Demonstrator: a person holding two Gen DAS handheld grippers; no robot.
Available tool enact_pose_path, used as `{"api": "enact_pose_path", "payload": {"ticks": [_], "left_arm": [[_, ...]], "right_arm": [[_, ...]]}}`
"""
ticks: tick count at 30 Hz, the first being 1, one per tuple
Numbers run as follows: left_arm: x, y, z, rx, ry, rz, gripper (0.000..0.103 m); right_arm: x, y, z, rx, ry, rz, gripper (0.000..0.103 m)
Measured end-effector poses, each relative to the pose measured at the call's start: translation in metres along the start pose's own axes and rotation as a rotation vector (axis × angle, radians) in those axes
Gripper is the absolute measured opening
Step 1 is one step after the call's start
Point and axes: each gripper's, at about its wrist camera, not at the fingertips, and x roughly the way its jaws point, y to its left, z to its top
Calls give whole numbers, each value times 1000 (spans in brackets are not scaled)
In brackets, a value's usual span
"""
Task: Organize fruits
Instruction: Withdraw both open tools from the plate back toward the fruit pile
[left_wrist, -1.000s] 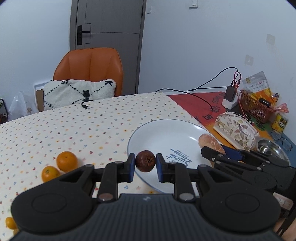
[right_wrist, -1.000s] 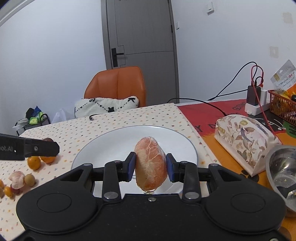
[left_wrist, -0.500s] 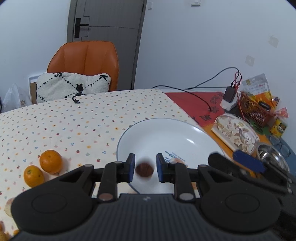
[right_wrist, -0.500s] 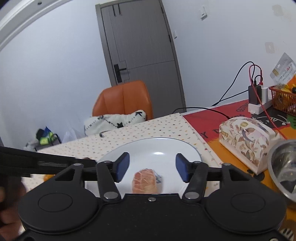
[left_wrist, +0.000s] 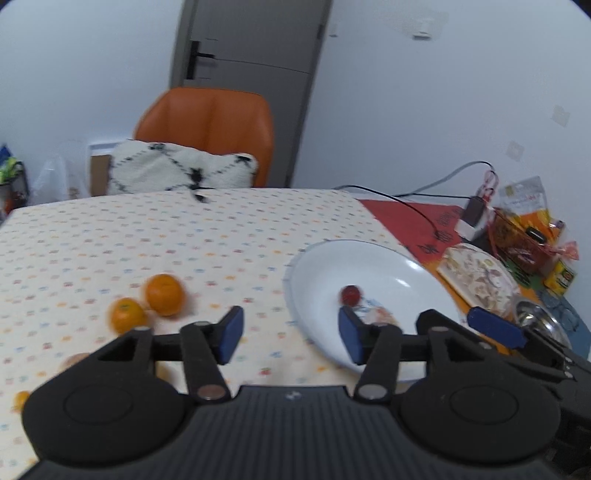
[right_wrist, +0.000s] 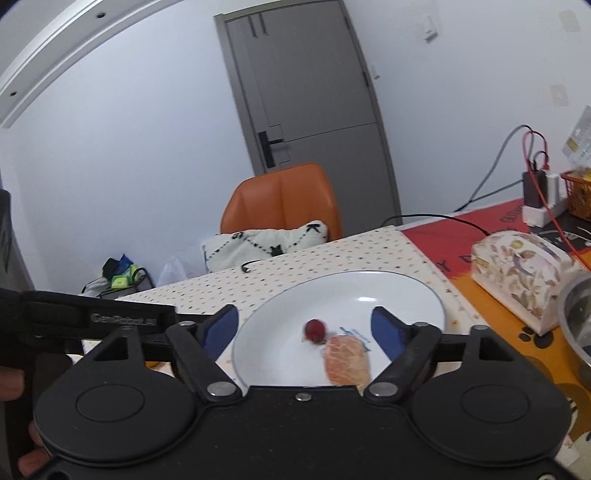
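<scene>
A big round white plate (right_wrist: 424, 295) is sitting on a table with a dotted cream cloth (left_wrist: 184, 236). Two fruits are lying in the plate. One is a small round dark red fruit (right_wrist: 314, 329). The other is a peeled orange-pink fruit piece with white veins (right_wrist: 347, 361), and it is lying just beside the red one, nearer the camera.

The left gripper (left_wrist: 288, 334) is hanging over the near left edge of the plate. Its blue-padded jaws are opening, and nothing is between them. The little red fruit (left_wrist: 350, 294) is lying in the plate past the right pad, not touching it.

The right gripper (right_wrist: 304, 328) is hanging over the plate too. Its jaws are opening wide, and they are not holding anything. Both fruits are lying on the plate below and between the two blue pads, apart from them.

Two round orange tangerines (left_wrist: 164, 294) are sitting side by side on the cloth, left of the plate. A few more small fruits are at the left edge, but they are too blurry to tell.

A flowered tissue box (right_wrist: 517, 273) is standing to the right of the plate. An orange chair with a white pillow (left_wrist: 207, 129) is behind the table.
</scene>
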Motion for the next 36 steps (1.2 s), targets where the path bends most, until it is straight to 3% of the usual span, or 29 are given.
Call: {"api": "enact_pose_path", "payload": {"ticks": [2,5,8,11,17,25,36], "left_arm": [[-10,11,1,1,-14,24,76],[-30,27,0,-4,-65,89,88],[-48,39,-2,15,-107,124,94],[-64,47,-7,30,-137,143,95],[-90,67,-15,-34,-192,124,99],[-115,99,-21,-94,-177,111,102],[-130,135,-42,-90,-161,134,102]], "right_arm": [[1,7,-1,-6,10,10,83],[1,17,-5,-30,19,4,93],[-1,22,-6,-13,22,40,101],[-2,30,-5,-23,27,39,103],[-3,47,-3,-64,39,48,103],[-6,69,0,-71,56,66,103],[-1,107,-10,-94,121,151,103]]}}
